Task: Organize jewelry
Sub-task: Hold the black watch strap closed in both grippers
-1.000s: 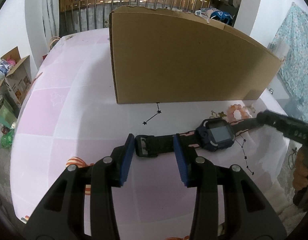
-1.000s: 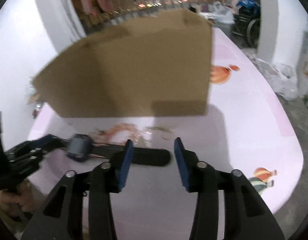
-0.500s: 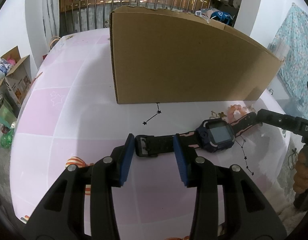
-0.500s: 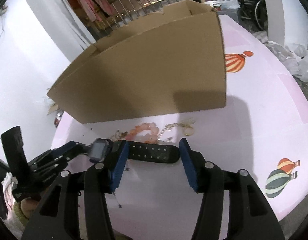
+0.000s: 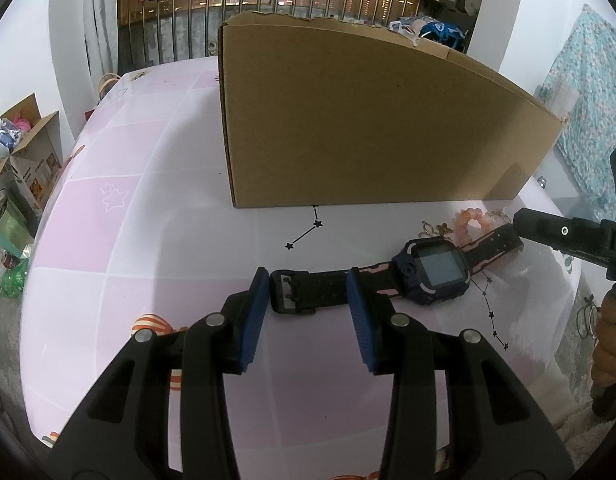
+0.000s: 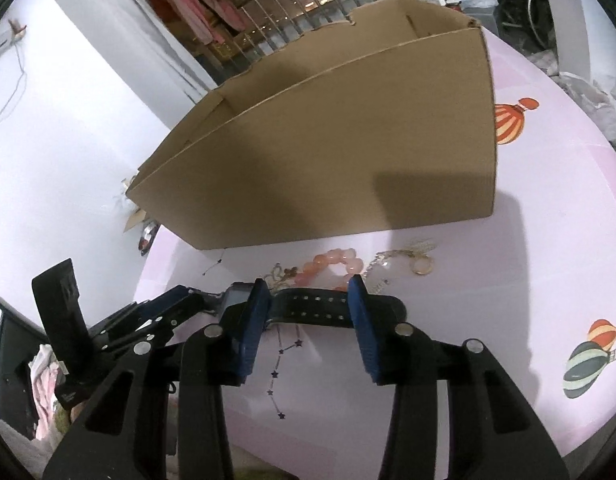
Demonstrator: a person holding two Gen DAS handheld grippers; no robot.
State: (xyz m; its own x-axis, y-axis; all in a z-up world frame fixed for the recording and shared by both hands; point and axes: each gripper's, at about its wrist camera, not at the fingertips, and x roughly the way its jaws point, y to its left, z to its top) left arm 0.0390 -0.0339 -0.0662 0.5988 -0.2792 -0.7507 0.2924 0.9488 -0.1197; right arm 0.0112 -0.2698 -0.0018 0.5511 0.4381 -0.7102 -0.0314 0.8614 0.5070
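Lying flat on the pink table (image 5: 108, 240), the watch (image 5: 436, 270) is sitting at 6 o'clock of the cardboard box (image 5: 368, 120). Left gripper (image 5: 306, 292) is straddling the buckle strap, jaws part open, not pressing. Right gripper (image 6: 306, 304) is straddling the holed strap, jaws just been closing, part open, no squeeze visible. Pink bead bracelet (image 6: 336, 266) is lying at 12 o'clock of the watch.

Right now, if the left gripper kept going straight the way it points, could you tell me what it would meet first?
Most likely the buckle end of the watch strap, lying flat on the table just ahead of the left gripper; depth is hard to judge.
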